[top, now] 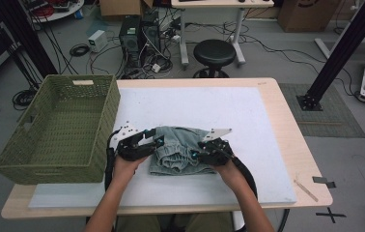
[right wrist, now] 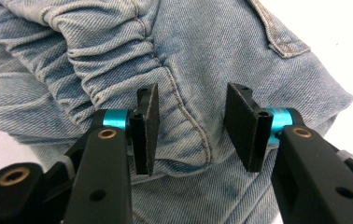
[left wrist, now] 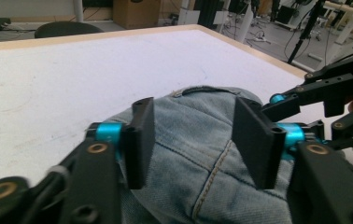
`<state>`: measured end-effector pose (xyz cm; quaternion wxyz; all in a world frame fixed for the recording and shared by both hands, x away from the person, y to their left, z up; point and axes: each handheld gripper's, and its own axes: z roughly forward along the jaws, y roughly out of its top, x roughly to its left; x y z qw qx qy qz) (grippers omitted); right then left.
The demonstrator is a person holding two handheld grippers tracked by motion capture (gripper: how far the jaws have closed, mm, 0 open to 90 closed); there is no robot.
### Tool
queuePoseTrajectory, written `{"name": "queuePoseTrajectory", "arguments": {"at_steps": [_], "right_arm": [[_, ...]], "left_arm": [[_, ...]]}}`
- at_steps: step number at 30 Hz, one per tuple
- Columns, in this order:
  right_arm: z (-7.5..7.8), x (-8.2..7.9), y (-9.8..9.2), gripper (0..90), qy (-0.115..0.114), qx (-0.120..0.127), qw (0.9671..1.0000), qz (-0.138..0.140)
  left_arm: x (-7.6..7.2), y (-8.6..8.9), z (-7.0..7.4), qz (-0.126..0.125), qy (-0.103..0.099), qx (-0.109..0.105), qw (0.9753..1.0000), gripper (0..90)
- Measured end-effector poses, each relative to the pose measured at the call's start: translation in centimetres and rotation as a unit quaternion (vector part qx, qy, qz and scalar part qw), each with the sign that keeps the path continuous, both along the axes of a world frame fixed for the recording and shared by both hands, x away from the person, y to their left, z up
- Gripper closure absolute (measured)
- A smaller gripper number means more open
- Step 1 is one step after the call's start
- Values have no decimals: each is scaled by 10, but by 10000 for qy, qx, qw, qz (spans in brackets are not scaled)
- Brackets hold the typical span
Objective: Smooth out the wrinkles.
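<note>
One folded pair of denim shorts (top: 180, 152) lay mid-bench on the white mat (top: 248, 116), flanked by two tools: the left hand-held gripper (top: 157, 140) at its 9 o'clock edge, the right hand-held gripper (top: 196, 153) at 3 o'clock. The high view alone took in one green basket (top: 55, 128) at 9 o'clock. Up close each pair of jaws stood spread over the denim, gripping nothing, though contact with the cloth was hard to make out.

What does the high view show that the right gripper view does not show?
High view: the green woven basket at the table's left, the white mat, both hands, and the left gripper at the folded denim garment. Right gripper view: the gathered elastic waistband and seam stitching up close, between open jaws. Both: the denim and the right gripper.
</note>
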<state>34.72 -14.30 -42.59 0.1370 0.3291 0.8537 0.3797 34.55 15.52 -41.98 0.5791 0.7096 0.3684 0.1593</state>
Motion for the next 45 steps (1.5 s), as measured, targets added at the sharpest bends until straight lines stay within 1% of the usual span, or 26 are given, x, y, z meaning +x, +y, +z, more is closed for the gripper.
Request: {"name": "queuePoseTrajectory", "arguments": {"at_steps": [1, 2, 4, 6, 7, 9, 12, 15, 16, 18, 20, 21, 23, 25, 26, 28, 30, 31, 32, 33, 35, 38, 40, 42, 44, 45], "right_arm": [[2, -1, -2, 537, -4, 111, 9999, -8], [5, -2, -6, 509, -58, 325, 9994, -39], [11, -4, -15, 456, -202, 659, 9971, -332], [13, -4, -26, 429, -292, 803, 9943, -638], [11, -3, -31, 427, -278, 754, 9932, -838], [3, 0, -38, 428, -87, 453, 9926, -1126], [-10, 3, -42, 454, 123, 298, 9890, -1441], [-21, 7, -40, 545, 356, 127, 9886, -1455], [-24, 7, -39, 577, 314, 130, 9890, -1440], [-24, 7, -39, 721, 340, 177, 9907, -1302], [-23, 5, -36, 833, 221, 26, 9929, -1171], [-21, 4, -34, 856, 162, -116, 9933, -1140], [-18, 4, -31, 864, 43, -324, 9922, -1199], [-18, 4, -32, 864, -80, -424, 9894, -1386], [-18, 4, -34, 863, -76, -403, 9890, -1424], [-19, 3, -38, 825, 30, -253, 9907, -1340], [-16, -1, -42, 609, -47, -126, 9911, -1326], [-13, -5, -46, 621, -77, 58, 9920, -1257], [-9, -12, -49, 627, -163, 203, 9942, -1043], [-8, -15, -51, 642, -224, 214, 9954, -908], [-9, -26, -50, 680, -249, 56, 9984, -508], [-18, -32, -49, 692, -246, -409, 9985, -271], [-20, -33, -52, 690, -266, -341, 9987, -268], [-19, -34, -49, 677, -314, -430, 9982, -269], [-16, -35, -52, 534, -302, -173, 9988, -334], [-14, -35, -58, 500, -286, 179, 9985, -435]], "left_arm": [[1, 0, 0, 11, 17, 38, 10000, 434], [1, 0, 0, 53, 54, 72, 9999, 412], [2, 0, -2, 117, 144, 79, 9998, 366], [3, 1, -4, 196, 197, 124, 9995, 358], [4, 1, -5, 214, 224, 145, 9994, 358], [4, 2, -7, 235, 257, 137, 9993, 358], [4, 2, -7, 243, 222, 120, 9994, 359], [4, 2, -7, 226, 220, 125, 9994, 358], [4, 2, -7, 219, 222, 137, 9994, 358], [4, 2, -7, 232, 229, 130, 9994, 359], [5, 2, -7, 237, 242, 138, 9993, 358], [5, 2, -7, 232, 246, 148, 9993, 359], [4, 2, -7, 239, 239, 141, 9993, 359], [4, 1, -7, 239, 213, 158, 9994, 359], [4, 1, -7, 242, 206, 153, 9994, 359], [5, 1, -8, 237, 215, 146, 9994, 359], [5, 1, -8, 232, 203, 147, 9994, 359], [5, 1, -8, 225, 192, 136, 9995, 359], [5, 1, -8, 220, 181, 133, 9995, 359], [6, 1, -7, 221, 170, 126, 9995, 358], [6, 2, -6, 246, 159, 87, 9995, 358], [6, 3, -4, 254, 162, 72, 9995, 356], [5, 4, -3, 246, 140, 62, 9996, 350], [4, 4, -2, 234, 107, 35, 9997, 342], [4, 4, -1, 203, 71, -9, 9998, 324], [3, 5, -1, 185, 53, -32, 9998, 307]]}}
